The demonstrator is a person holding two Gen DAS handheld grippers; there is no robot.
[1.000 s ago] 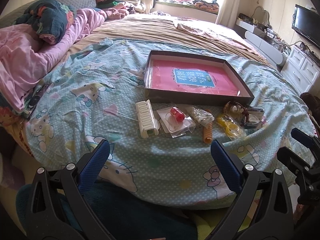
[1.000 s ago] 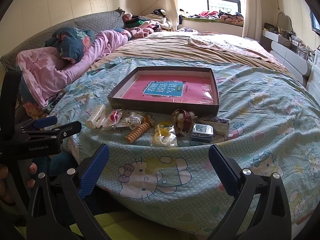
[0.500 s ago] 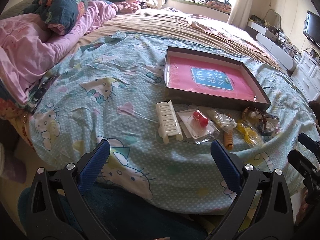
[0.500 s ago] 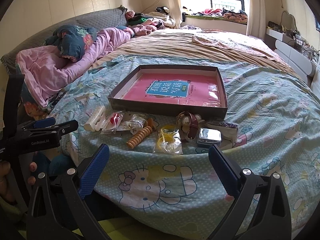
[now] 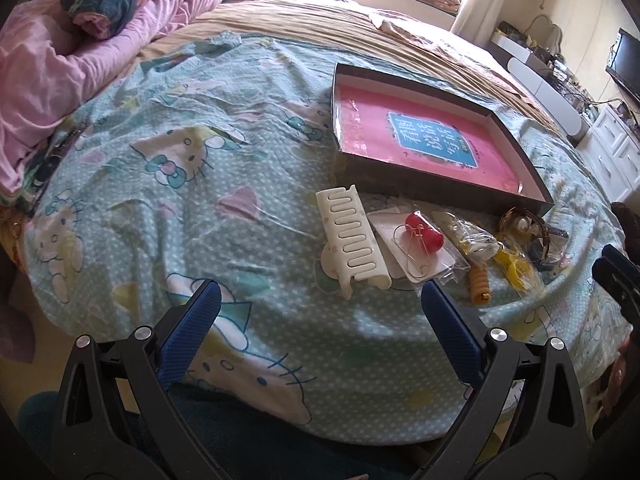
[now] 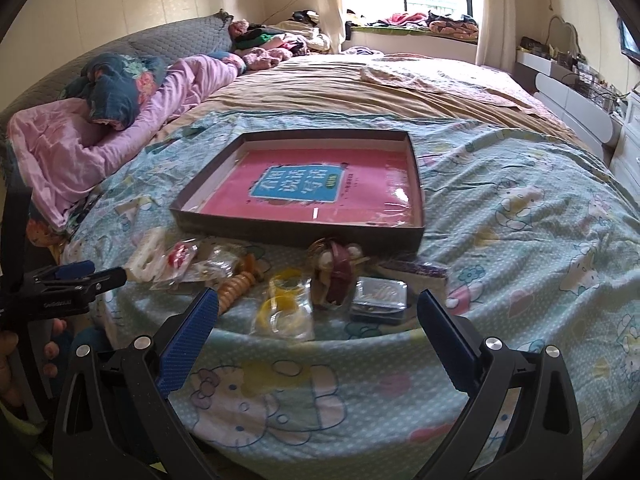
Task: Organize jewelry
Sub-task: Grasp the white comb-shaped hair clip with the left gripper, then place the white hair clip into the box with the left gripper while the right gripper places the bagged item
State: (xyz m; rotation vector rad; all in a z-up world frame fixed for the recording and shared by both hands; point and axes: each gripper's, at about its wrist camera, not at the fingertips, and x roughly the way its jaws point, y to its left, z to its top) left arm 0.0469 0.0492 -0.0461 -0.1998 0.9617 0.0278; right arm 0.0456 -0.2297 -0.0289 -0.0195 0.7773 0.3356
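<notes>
A bedroom is showing here, a bed spread with a pale blue cartoon-cat sheet serving as the work surface, window light coming in behind. Left gripper is hovering low at the near edge of the bed, blue-padded jaws spread wide, holding nothing. Right gripper is hanging likewise, jaws wide apart and empty. Just ahead of the left gripper a white ribbed plastic hair clip is lying, long axis running away from the tool toward the tray. Beside it to the right: a clear packet with a red bead piece on a white card, then an orange beaded bracelet, then yellow rings in a clear bag, a gold and maroon bundle of bracelets, and a small silver case, the last three sitting directly before the right gripper. Behind the row, a shallow dark cardboard tray with a pink lining is waiting, holding no jewelry. Judgement: nothing is sorted yet; the left gripper is nearer the clip, the right nearer the rings, each item lying between tool and tray.
</notes>
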